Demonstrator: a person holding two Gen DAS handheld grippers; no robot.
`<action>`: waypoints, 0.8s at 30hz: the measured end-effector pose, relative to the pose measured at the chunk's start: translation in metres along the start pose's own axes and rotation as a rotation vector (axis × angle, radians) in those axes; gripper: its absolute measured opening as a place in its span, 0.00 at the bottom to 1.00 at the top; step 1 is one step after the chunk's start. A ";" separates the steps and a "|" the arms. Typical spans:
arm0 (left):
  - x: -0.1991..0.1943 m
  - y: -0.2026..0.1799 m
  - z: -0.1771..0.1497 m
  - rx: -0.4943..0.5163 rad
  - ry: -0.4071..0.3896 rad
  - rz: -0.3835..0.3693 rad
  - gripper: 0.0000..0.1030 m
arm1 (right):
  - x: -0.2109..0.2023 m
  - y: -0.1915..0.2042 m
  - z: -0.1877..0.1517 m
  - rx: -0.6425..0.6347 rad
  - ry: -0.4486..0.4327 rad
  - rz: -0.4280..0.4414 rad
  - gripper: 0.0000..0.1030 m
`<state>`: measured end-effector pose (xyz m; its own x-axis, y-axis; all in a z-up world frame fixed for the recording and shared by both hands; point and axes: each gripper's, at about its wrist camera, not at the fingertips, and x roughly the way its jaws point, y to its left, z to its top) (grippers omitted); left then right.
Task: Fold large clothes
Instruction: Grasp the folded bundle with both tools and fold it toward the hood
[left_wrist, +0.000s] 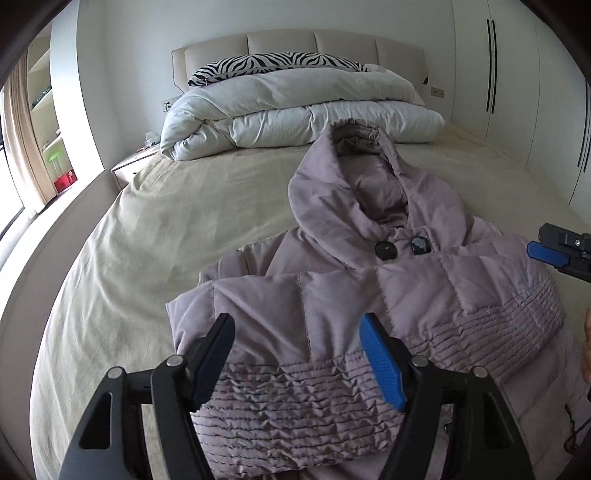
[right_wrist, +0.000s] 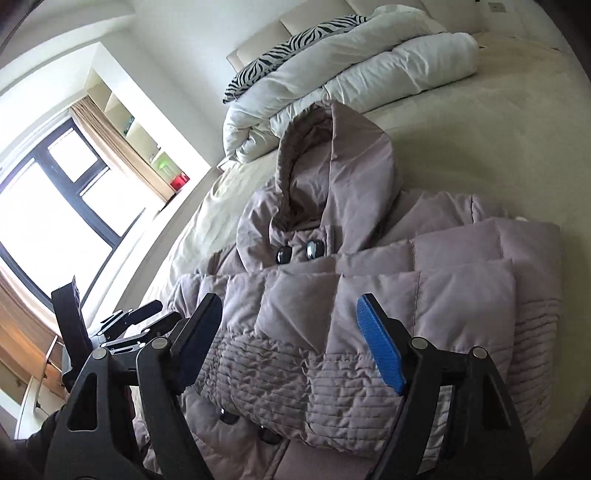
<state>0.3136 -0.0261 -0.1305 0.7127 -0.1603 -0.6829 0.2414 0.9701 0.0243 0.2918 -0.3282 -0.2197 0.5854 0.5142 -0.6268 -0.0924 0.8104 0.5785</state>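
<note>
A bedroom, mid-fold: the padded lilac coat (left_wrist: 388, 280) lies on the beige sheet of the bed (left_wrist: 147, 229), hood (left_wrist: 343, 184) pointing toward the headboard and the rolled white duvet (left_wrist: 295, 110), its two dark buttons (left_wrist: 402, 248) showing at the collar. Your left gripper (left_wrist: 297, 328) hangs just above the near, smocked band of the coat with its jaws spread and nothing between them; the cloth lies beneath the fingers, not pinched. Your right gripper (right_wrist: 290, 314) does the same on its side, jaws released and empty, with the quilted sleeve panel lying folded across the chest directly ahead of it.

The coat's long axis runs away from you, from the hem under both cameras up to the hood. That decides the coming move: the hood end is the far end, and both sets of fingers sit at the near end, roughly level with each other. In the left view, the coat's body spreads mostly to the right of the fingers, and the right gripper's blue pad (left_wrist: 546, 254) shows at the far right edge beside the coat's shoulder. The right hand therefore looks the nearer to the bulk of the garment, while the left stands over the coat's left edge, where bare sheet begins. A lengthwise fold, judged from this, would carry the hem forward along that axis toward the collar.
</note>
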 end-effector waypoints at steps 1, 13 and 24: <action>0.001 0.007 0.014 -0.024 -0.011 -0.041 0.95 | 0.001 -0.004 0.014 0.021 -0.011 0.011 0.77; 0.174 0.063 0.143 -0.304 0.286 -0.342 0.95 | 0.133 -0.100 0.177 0.341 0.128 0.106 0.77; 0.278 0.039 0.166 -0.369 0.387 -0.434 0.87 | 0.255 -0.125 0.203 0.342 0.250 0.064 0.77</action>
<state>0.6305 -0.0632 -0.1977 0.2991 -0.5385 -0.7877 0.1628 0.8422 -0.5140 0.6165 -0.3552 -0.3460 0.3701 0.6467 -0.6670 0.1753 0.6564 0.7337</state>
